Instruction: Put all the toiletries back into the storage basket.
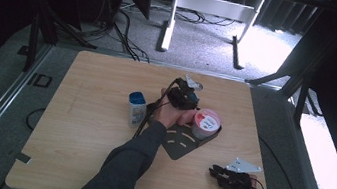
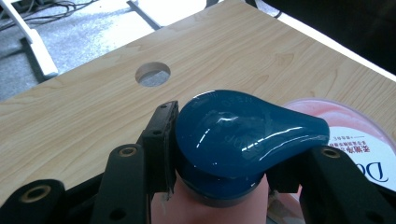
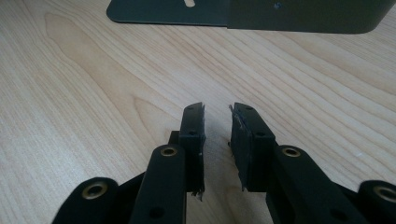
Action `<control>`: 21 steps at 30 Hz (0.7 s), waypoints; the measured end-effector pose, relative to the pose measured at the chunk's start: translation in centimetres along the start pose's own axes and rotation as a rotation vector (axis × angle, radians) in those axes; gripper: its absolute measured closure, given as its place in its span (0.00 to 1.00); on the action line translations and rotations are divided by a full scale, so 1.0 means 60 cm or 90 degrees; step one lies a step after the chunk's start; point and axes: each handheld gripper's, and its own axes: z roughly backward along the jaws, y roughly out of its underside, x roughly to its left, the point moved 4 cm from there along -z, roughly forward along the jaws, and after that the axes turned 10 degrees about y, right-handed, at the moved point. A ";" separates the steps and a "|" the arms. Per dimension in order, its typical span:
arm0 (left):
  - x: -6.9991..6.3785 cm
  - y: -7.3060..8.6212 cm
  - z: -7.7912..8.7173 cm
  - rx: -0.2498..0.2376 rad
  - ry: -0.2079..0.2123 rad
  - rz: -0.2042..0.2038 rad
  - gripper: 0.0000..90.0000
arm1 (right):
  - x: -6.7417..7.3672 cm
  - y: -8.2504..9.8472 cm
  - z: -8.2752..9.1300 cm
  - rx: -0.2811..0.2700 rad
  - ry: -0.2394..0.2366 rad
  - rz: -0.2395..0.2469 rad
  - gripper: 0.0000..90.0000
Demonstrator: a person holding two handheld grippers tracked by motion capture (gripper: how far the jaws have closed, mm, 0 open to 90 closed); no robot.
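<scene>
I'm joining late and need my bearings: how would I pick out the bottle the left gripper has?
On the wooden table, find the dark metal plate right of centre. The pink bottle stands there beside a pink round tub, clamped in the left gripper. Its glossy blue flip cap sets it apart.

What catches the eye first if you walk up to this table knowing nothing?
Probably the left gripper, its black jaws clamped on a glossy blue cap atop a pinkish bottle, mid-table beside a round pink tub. A small blue-capped bottle stands to their left. Near the front edge, the right gripper rests, jaws slightly apart, holding nothing.
</scene>
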 end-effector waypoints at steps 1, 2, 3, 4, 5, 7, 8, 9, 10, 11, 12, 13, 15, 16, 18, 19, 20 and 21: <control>0.000 0.000 0.000 0.001 0.001 0.000 0.58 | 0.000 0.000 0.000 0.000 0.000 0.000 0.82; 0.000 0.001 0.000 0.000 0.002 0.002 0.57 | 0.000 0.000 0.000 0.000 0.000 0.000 0.82; 0.001 0.002 0.000 0.000 0.005 0.006 0.57 | 0.000 0.000 0.000 0.000 0.000 0.000 0.82; 0.002 0.002 0.000 0.001 0.009 0.009 0.56 | 0.000 0.000 0.000 0.000 0.000 0.000 0.82; 0.003 0.003 0.001 0.002 0.006 0.010 0.54 | 0.000 0.000 0.000 0.000 0.000 0.001 0.82; 0.004 0.004 0.002 0.000 0.010 0.012 0.51 | 0.000 0.000 0.000 0.000 0.000 0.001 0.82; 0.004 0.004 0.001 0.003 0.011 0.011 0.49 | 0.000 0.000 0.000 0.000 0.000 0.001 0.82; 0.004 0.005 0.001 0.005 0.010 0.008 0.48 | 0.000 0.000 0.000 0.000 -0.001 0.001 0.82; 0.003 0.006 0.001 0.005 0.014 0.011 0.47 | 0.000 0.000 0.000 0.000 -0.001 0.001 0.82; 0.003 0.008 0.001 0.007 0.019 0.012 0.45 | 0.000 0.000 0.000 0.000 -0.001 0.000 0.82; 0.003 0.009 0.002 0.010 0.020 0.010 0.44 | 0.000 0.000 0.000 0.000 -0.001 0.001 0.82; 0.002 0.009 0.002 0.011 0.021 0.009 0.43 | 0.000 0.000 0.000 0.000 -0.001 0.001 0.82; 0.001 0.011 0.005 0.012 0.025 0.008 0.42 | 0.000 0.000 0.000 -0.001 -0.001 0.002 0.82; 0.000 0.011 0.006 0.011 0.026 0.008 0.42 | 0.000 0.000 0.000 -0.001 -0.001 0.002 0.82; -0.001 0.013 0.010 0.016 0.029 0.007 0.41 | 0.000 0.000 0.000 -0.001 -0.001 0.002 0.81; -0.002 0.014 0.013 0.019 0.027 0.003 0.41 | 0.000 0.000 0.000 -0.001 -0.001 0.002 0.81; -0.003 0.015 0.014 0.021 0.025 0.001 0.41 | 0.000 0.000 0.000 -0.001 -0.002 0.003 0.81; -0.004 0.016 0.016 0.024 0.025 -0.002 0.41 | 0.000 0.000 0.000 -0.001 -0.002 0.002 0.81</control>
